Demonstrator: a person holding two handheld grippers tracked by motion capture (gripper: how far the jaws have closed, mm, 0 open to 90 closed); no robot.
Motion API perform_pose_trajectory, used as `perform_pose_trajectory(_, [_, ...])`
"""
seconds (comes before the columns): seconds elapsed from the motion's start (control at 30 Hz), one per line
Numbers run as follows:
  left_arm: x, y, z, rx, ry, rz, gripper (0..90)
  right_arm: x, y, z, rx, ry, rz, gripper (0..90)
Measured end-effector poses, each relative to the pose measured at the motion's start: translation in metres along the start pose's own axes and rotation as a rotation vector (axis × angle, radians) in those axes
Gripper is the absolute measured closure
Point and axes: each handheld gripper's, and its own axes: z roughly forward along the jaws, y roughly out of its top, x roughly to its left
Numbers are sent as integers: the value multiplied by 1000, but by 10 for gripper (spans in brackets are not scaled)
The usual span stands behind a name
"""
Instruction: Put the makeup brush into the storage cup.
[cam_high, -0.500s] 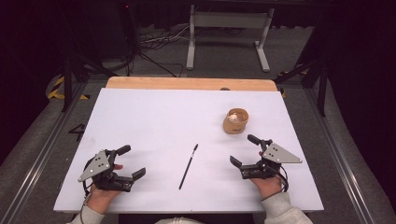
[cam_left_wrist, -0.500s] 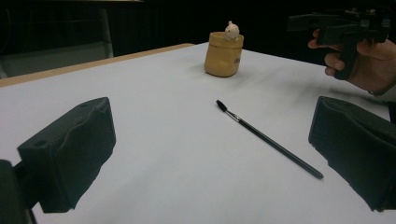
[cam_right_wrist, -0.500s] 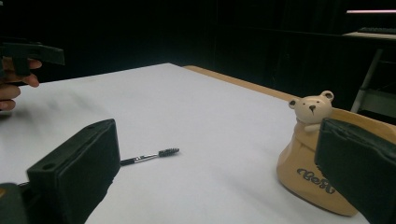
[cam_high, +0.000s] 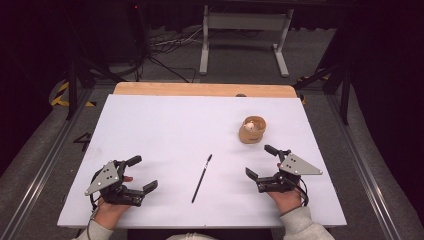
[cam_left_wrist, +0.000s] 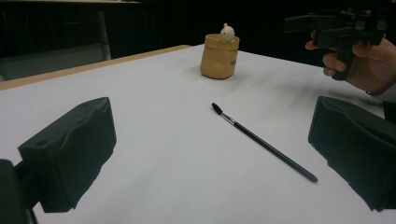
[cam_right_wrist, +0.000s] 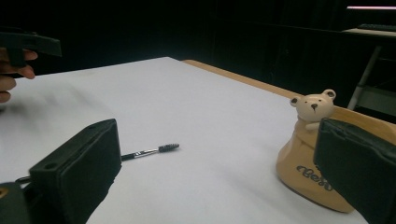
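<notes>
Left gripper (cam_high: 139, 174) jaws wide apart, right gripper (cam_high: 261, 161) likewise, each hand-held, empty

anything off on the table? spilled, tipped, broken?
Nothing stands out. The tan bear holder stands upright, the thin black brush lies flat on the white table apart from it, and both the left gripper and the right gripper rest open near the front edge.

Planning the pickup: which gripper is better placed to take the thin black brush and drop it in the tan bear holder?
Probably right gripper: open, beside the tan bear holder; the thin black brush lies about midway.
</notes>
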Motion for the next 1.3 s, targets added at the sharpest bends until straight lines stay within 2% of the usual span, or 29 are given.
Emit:
perform_pose_trajectory(0.17, [2, 0, -1, -5, 8, -2, 17, 3, 2, 4, 14, -16, -22, 10])
perform_pose_trajectory(0.2, [1, -1, -1, -2, 9, -15, 18, 5, 4, 9, 10, 1, -21, 10])
perform_pose_trajectory(0.3, [1, -2, 0, 7, 9, -16, 18, 9, 7, 15, 17, 13, -26, 6])
perform_pose_trajectory(0.33, [1, -2, 0, 9, 7, -17, 18, 15, 13, 23, 15, 32, -33, 1])
perform_pose_trajectory(0.37, [1, -1, 0, 5, 10, -12, 18, 15, 13, 23, 15, 32, -33, 1])
perform_pose_trajectory(0.4, [2, -1, 0, 6, 10, -6, 18, 20, 16, 28, -1, 57, -31, 1])
perform_pose_trajectory(0.57, [3, -1, -1, 6, 20, -10, 18, 31, 25, 44, 16, 75, -18, 1])
perform_pose_trajectory(0.7, [3, -2, -1, 4, 29, -31, 18, 39, 29, 56, 28, 100, -30, 1])
perform_pose_trajectory(0.83, [3, -1, -2, 0, 31, -28, 18, 47, 35, 65, 13, 133, -34, 8])
perform_pose_trajectory(1.03, [3, -1, -2, 2, 33, -23, 18, 52, 43, 74, 97, 121, -22, 26])
perform_pose_trajectory(1.17, [4, -2, -2, 5, 35, -27, 18, 55, 49, 85, 190, 143, 7, 43])
perform_pose_trajectory(1.3, [4, -2, -2, 4, 35, -25, 19, 59, 56, 95, 281, 125, -6, 57])
